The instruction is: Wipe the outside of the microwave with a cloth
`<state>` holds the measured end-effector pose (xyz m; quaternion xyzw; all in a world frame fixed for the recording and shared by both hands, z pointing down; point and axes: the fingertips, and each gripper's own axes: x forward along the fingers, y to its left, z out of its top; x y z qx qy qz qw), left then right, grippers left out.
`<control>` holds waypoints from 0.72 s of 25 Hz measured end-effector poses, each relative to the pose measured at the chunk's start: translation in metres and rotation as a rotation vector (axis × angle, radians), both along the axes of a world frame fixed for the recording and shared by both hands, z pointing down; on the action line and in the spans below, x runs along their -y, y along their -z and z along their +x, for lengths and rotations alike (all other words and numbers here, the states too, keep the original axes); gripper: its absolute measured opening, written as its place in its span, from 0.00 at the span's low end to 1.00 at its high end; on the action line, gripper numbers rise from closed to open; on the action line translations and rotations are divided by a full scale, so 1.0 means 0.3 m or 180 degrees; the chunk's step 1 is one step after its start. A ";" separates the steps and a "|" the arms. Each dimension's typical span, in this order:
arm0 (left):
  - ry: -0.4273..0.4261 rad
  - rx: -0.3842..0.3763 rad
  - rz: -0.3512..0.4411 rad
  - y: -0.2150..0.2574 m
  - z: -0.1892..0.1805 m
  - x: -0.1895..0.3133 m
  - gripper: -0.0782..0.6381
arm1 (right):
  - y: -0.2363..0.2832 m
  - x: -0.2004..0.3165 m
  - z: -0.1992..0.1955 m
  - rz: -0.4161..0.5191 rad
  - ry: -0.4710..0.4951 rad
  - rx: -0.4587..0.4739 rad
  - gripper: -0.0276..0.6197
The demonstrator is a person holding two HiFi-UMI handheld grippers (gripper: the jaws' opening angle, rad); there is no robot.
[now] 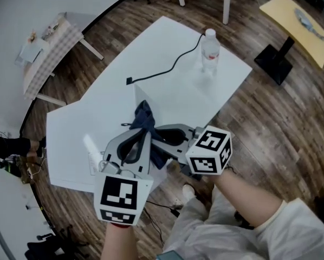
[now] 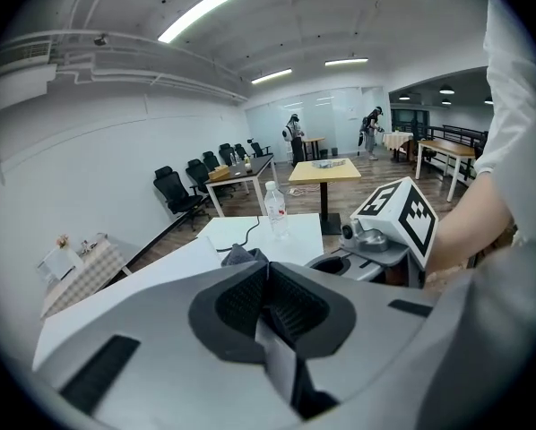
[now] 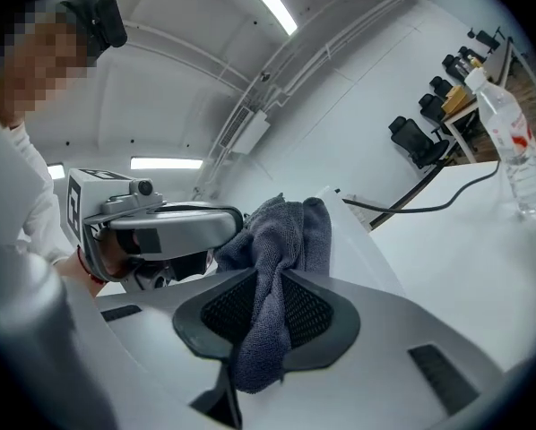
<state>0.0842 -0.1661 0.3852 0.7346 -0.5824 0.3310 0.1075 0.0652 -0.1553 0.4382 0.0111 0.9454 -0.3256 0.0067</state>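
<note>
Cloth (image 3: 277, 231) pinched in right gripper (image 3: 268, 312) jaws; left gripper (image 2: 270, 307) jaws closed, empty; bottle (image 1: 209, 50) near far edge of white table (image 1: 221, 85).

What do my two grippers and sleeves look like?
Both the left gripper and right gripper are light grey shells with black ribbed pads, each carrying a white cube printed with black square markers. The right arm's sleeve is pale and short.

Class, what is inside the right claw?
A grey cloth is pinched in the right claw. It bunches out beyond the jaws and a tail hangs down on the near side. The strip squeezed between the jaws is covered by them, so it cannot be seen.
</note>
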 end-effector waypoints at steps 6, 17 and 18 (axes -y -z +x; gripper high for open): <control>0.0310 0.0109 0.0008 -0.011 0.037 -0.089 0.12 | -0.020 -0.056 0.034 0.0034 -0.0120 0.0065 0.20; 0.1404 -0.0105 0.0900 0.069 0.132 -0.248 0.12 | -0.025 -0.162 0.082 0.0575 0.0301 0.0075 0.20; 0.1448 -0.0151 0.0910 0.061 0.144 -0.261 0.12 | -0.028 -0.172 0.085 0.0590 0.0334 0.0082 0.20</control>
